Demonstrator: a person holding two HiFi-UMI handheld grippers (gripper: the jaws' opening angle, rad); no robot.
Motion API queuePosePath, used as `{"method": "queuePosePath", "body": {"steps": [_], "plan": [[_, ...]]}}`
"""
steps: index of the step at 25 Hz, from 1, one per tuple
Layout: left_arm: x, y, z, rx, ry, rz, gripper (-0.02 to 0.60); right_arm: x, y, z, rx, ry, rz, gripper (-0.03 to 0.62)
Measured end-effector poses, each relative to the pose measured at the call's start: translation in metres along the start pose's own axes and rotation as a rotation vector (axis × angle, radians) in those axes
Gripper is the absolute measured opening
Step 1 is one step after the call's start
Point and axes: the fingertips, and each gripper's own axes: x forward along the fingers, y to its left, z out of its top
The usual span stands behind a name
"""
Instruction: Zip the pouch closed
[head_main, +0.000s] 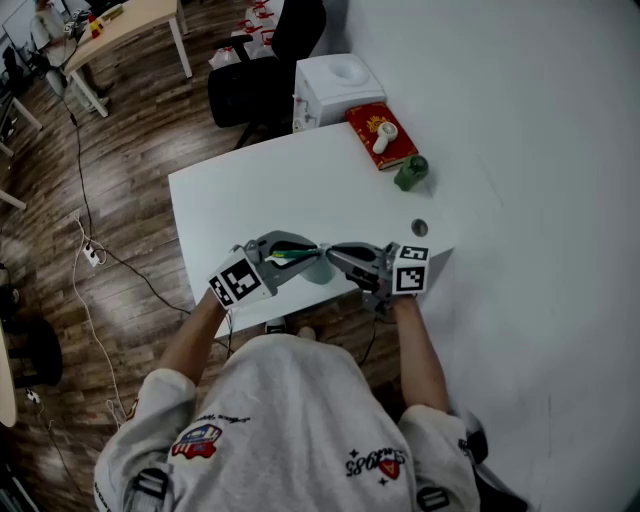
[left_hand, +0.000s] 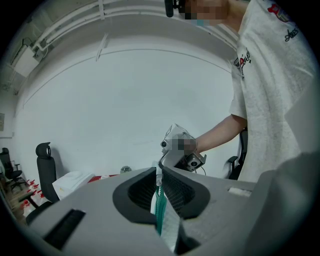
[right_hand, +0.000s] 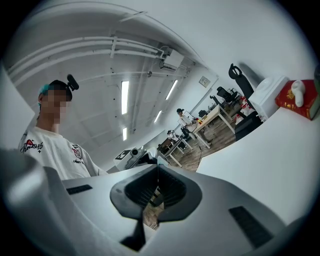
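Pouch (head_main: 308, 264) is held over the near edge of the bench (head_main: 300, 185), its zipper (left_hand: 159, 211) stretched level between the left gripper (head_main: 297, 255), jaws pinched on that teal edge, and the right gripper (head_main: 336, 250), jaws pressed together at the opposite end.

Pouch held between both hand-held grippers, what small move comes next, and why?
Probably slide the right hand-held gripper along the zipper, away from the left hand-held gripper. The left is clamped on the pouch's green zipper edge; the right is shut beside it, on what I can't see.
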Motion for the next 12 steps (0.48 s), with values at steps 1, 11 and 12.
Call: {"method": "queuePosePath", "body": {"steps": [1,11,12], "plan": [[-0.001,0.0,-0.002,0.0,0.001,0.005,0.035,-0.001,-0.001,0.0,0.005,-0.01,0.0,0.005],[-0.01,0.007,-0.013,-0.024,0.02,0.029,0.025,-0.001,0.0,0.006,0.024,-0.054,0.009,0.005],[-0.01,0.007,-0.014,-0.026,0.022,0.029,0.023,-0.001,0.0,0.006,0.025,-0.053,0.009,0.005]]}}
